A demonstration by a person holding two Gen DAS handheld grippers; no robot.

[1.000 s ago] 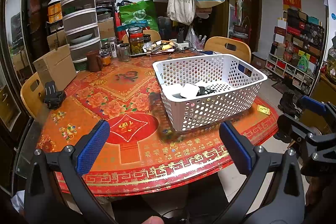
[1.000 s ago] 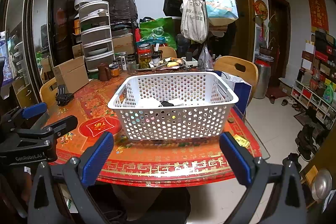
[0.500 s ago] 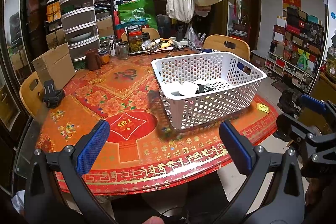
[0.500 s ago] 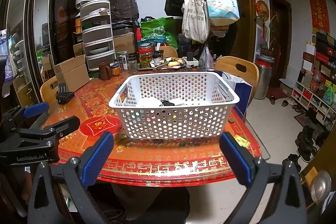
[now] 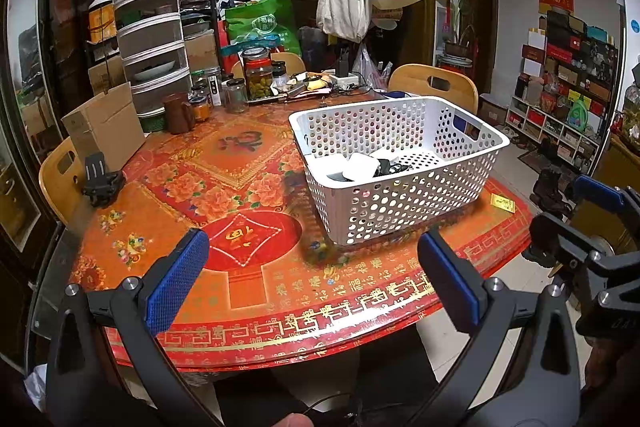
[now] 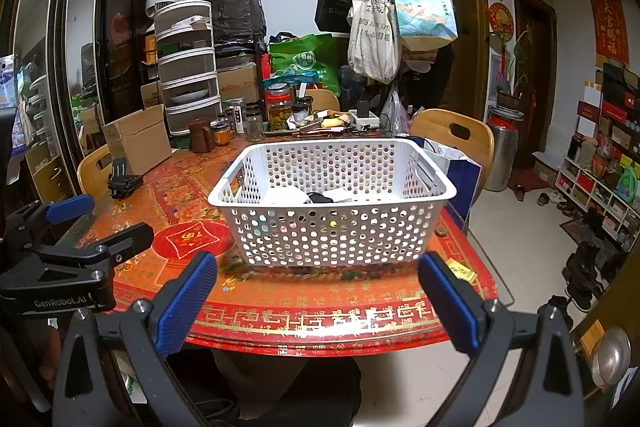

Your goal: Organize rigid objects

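Note:
A white perforated basket (image 5: 400,187) (image 6: 332,227) stands on the red patterned table (image 5: 240,219) (image 6: 304,299). White and black objects (image 5: 362,165) (image 6: 316,195) lie in its bottom. My left gripper (image 5: 312,281) is open and empty, held over the table's near edge, short of the basket; it also shows at the left of the right wrist view (image 6: 68,227). My right gripper (image 6: 318,297) is open and empty, in front of the basket's near wall; it also shows at the right of the left wrist view (image 5: 592,223).
A black clamp-like object (image 5: 102,179) and a cardboard box (image 5: 104,127) sit at the table's left. Jars, a brown jug (image 5: 178,113) and clutter line the far edge. A small yellow packet (image 5: 502,203) lies right of the basket. Wooden chairs (image 5: 434,87) surround the table.
Both views have shifted slightly; the basket sits a little lower and nearer in the right wrist view. Both grippers stay open and empty.

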